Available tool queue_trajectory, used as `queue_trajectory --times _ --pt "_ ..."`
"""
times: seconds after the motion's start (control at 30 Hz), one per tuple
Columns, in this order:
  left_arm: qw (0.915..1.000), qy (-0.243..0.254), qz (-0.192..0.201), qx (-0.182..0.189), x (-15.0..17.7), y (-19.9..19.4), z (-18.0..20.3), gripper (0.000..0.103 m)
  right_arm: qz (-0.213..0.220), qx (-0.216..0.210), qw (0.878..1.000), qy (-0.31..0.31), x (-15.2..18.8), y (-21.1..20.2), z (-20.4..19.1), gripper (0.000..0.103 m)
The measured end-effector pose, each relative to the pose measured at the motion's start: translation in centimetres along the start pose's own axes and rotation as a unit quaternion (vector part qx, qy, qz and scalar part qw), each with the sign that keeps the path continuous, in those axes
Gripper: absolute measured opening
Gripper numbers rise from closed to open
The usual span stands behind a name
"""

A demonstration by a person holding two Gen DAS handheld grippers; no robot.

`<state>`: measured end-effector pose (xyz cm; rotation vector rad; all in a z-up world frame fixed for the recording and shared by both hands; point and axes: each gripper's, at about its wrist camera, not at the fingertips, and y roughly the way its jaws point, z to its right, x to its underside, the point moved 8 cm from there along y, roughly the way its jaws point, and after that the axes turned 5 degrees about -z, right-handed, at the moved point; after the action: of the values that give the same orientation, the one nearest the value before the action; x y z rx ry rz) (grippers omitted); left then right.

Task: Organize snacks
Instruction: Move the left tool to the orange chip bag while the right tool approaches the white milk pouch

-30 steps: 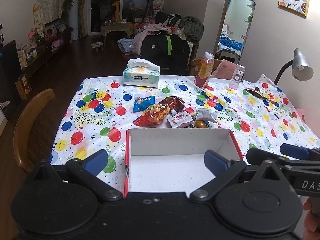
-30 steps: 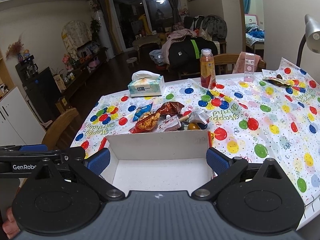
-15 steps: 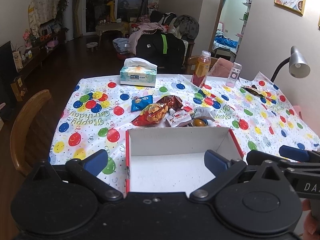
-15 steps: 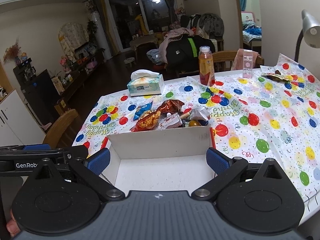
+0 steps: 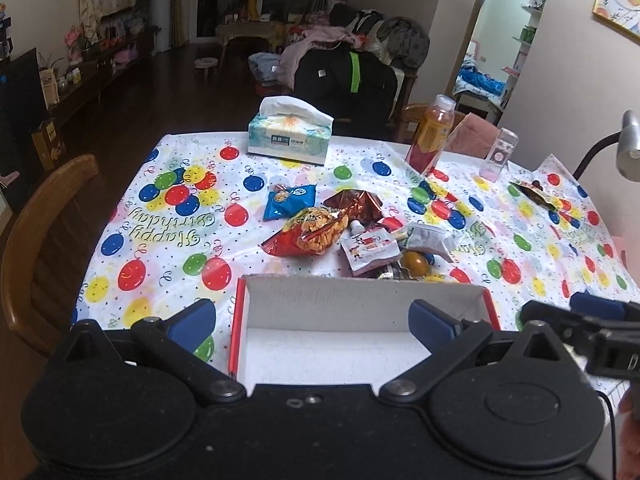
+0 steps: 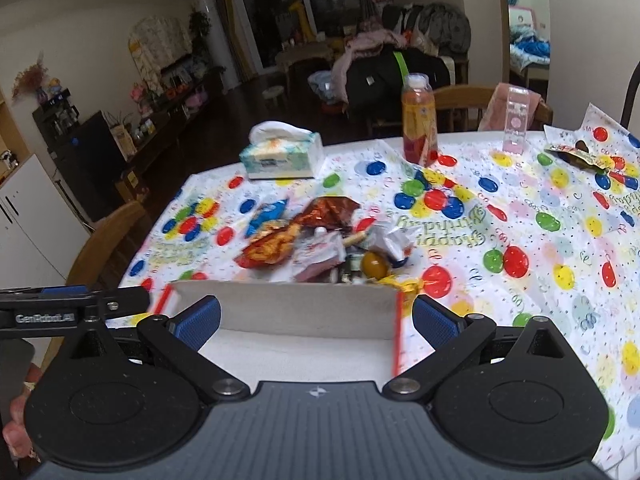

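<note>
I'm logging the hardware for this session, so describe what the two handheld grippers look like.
Both are black plastic. The left gripper and the right gripper each have two round discs, angled link arms with silver pivot pins and blue ribbed finger pads. The left's side bears white "GenRobot" lettering; the right has a ridged grey centre plate.

Hand-held gripper (image 6: 316,320) spread wide over box (image 6: 304,312); snacks (image 6: 320,240) beyond

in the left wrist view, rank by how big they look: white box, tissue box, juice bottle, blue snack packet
1. white box, though it sits nearest the camera
2. tissue box
3. juice bottle and blue snack packet look too alike to rank
</note>
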<state>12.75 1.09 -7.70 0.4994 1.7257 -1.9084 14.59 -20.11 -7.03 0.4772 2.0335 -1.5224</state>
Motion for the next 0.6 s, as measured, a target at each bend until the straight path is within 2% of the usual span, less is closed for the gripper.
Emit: queue_trajectory --times 0.13,0.23,0.4,0.53,0.6 --pt "1.0000 0.004 -0.004 0.001 -1.6 2.0 0.3 0.103 -0.015 0.015 1.000 -0.009 -2.2 2.0 2.8 0.103" --pt "0.9999 0.008 -0.010 0.003 -3.0 3.8 0.5 0.103 -0.035 0.008 0.999 -0.022 -3.9 3.8 4.3 0.103" --pt "0.9991 0.012 -0.040 0.004 -5.1 7.1 0.4 0.102 -0.074 0.000 0.996 -0.050 -6.2 7.5 6.1 0.102" --pt "0.9978 0.022 -0.061 -0.013 -6.6 10.0 0.3 0.102 -0.092 0.004 0.994 -0.064 -8.2 10.3 7.1 0.102" --pt "0.9971 0.023 -0.071 -0.015 -7.4 11.3 0.3 0.101 -0.099 0.010 0.992 -0.074 -9.2 11.7 7.4 0.098"
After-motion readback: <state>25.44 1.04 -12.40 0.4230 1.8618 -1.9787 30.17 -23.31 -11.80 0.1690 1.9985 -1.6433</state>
